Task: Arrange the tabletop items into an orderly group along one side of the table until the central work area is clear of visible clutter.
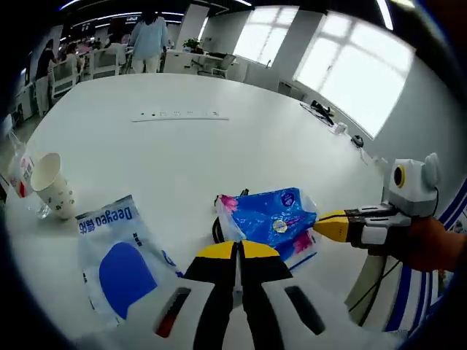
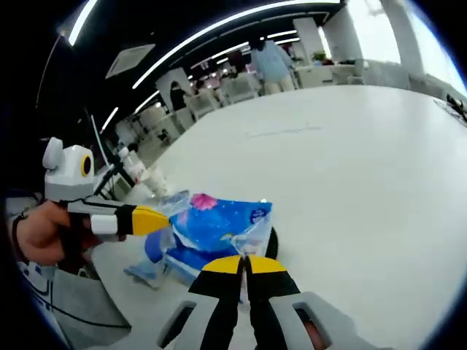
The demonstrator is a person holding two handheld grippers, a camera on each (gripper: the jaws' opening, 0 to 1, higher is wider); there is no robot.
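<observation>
Left gripper view: both grippers [image 1: 238, 248] [image 2: 244, 264] pinch the blue packet [image 1: 271, 216] from opposite sides.
</observation>
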